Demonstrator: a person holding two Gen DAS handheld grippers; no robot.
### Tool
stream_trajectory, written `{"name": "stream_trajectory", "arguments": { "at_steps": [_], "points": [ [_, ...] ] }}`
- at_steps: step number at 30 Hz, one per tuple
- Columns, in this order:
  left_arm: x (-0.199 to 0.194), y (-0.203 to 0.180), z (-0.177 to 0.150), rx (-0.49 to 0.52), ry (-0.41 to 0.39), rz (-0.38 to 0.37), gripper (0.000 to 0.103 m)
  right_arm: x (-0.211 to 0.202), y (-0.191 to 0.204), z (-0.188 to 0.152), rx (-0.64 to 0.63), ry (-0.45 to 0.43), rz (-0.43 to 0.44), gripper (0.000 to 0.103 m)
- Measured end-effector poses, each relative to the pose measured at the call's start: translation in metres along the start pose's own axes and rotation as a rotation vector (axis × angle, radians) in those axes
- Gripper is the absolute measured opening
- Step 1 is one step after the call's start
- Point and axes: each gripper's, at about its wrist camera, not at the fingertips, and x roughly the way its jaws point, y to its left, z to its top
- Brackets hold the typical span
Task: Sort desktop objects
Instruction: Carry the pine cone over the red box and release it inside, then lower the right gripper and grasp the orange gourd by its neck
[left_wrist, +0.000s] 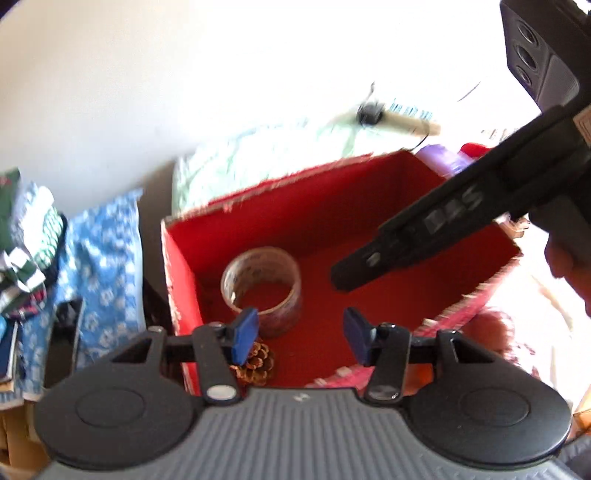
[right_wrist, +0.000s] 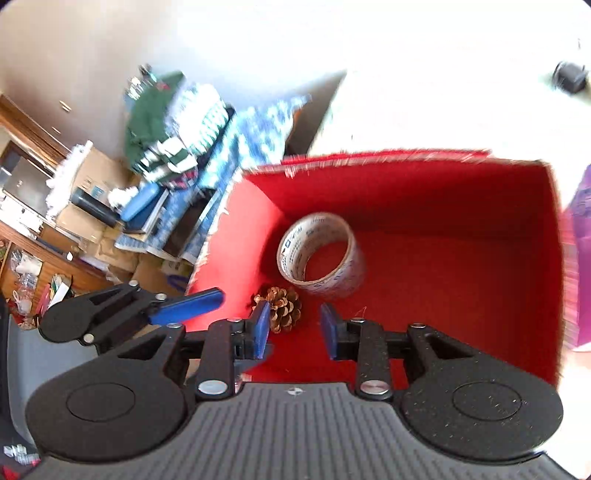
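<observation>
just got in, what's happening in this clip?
A person with a handheld gripper in each hand is sorting desk clutter into a red box. Both grippers hover over the open box, jaws apart and empty: the left gripper and the right gripper. A roll of clear tape and a pine cone already lie on the box floor, touching or nearly so. Neither is being gripped at this moment.

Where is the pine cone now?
In both wrist views, the pine cone lies on the red box floor, near its left wall, beside the tape roll.
</observation>
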Motion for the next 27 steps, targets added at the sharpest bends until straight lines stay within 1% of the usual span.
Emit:
{"name": "stream_trajectory", "arguments": {
  "at_steps": [2, 3, 4, 6, 8, 9, 12, 14, 19, 20, 22, 24, 27],
  "points": [
    [-0.018, -0.012, -0.012, 0.006, -0.035, -0.018, 0.060, -0.028, -0.005, -0.014, -0.026, -0.055, 0.006, 0.035],
    [-0.025, -0.017, -0.016, 0.006, -0.048, -0.031, 0.061, -0.040, -0.008, -0.021, -0.037, -0.079, 0.009, 0.037],
    [-0.026, -0.024, -0.020, 0.006, -0.053, -0.046, 0.062, -0.050, -0.011, -0.028, -0.044, -0.093, 0.015, 0.039],
    [-0.028, -0.038, -0.033, 0.002, -0.039, -0.087, 0.064, -0.059, -0.014, -0.040, -0.041, -0.095, 0.023, 0.045],
    [-0.025, -0.049, -0.045, -0.004, -0.009, -0.125, 0.068, -0.067, -0.017, -0.053, -0.036, -0.095, 0.029, 0.046],
    [-0.020, -0.055, -0.050, -0.013, 0.011, -0.138, 0.070, -0.066, -0.020, -0.060, -0.028, -0.076, 0.027, 0.046],
    [-0.001, -0.073, -0.065, -0.065, 0.079, -0.182, 0.068, -0.057, -0.030, -0.076, -0.003, -0.018, -0.005, 0.046],
    [0.012, -0.080, -0.071, -0.109, 0.110, -0.209, 0.068, -0.049, -0.038, -0.085, 0.025, 0.016, -0.026, 0.046],
    [0.040, -0.093, -0.085, -0.147, 0.189, -0.172, 0.069, -0.035, -0.052, -0.098, 0.083, 0.057, -0.061, 0.046],
    [0.046, -0.096, -0.087, -0.152, 0.202, -0.174, 0.070, -0.033, -0.053, -0.100, 0.084, 0.062, -0.071, 0.046],
    [0.047, -0.100, -0.089, -0.167, 0.219, -0.190, 0.079, -0.029, -0.054, -0.104, 0.078, 0.074, -0.092, 0.046],
    [0.047, -0.104, -0.092, -0.188, 0.223, -0.206, 0.097, -0.026, -0.056, -0.108, 0.076, 0.086, -0.100, 0.047],
    [0.050, -0.109, -0.092, -0.210, 0.213, -0.186, 0.099, -0.024, -0.063, -0.114, 0.097, 0.097, -0.095, 0.047]
  ]
}}
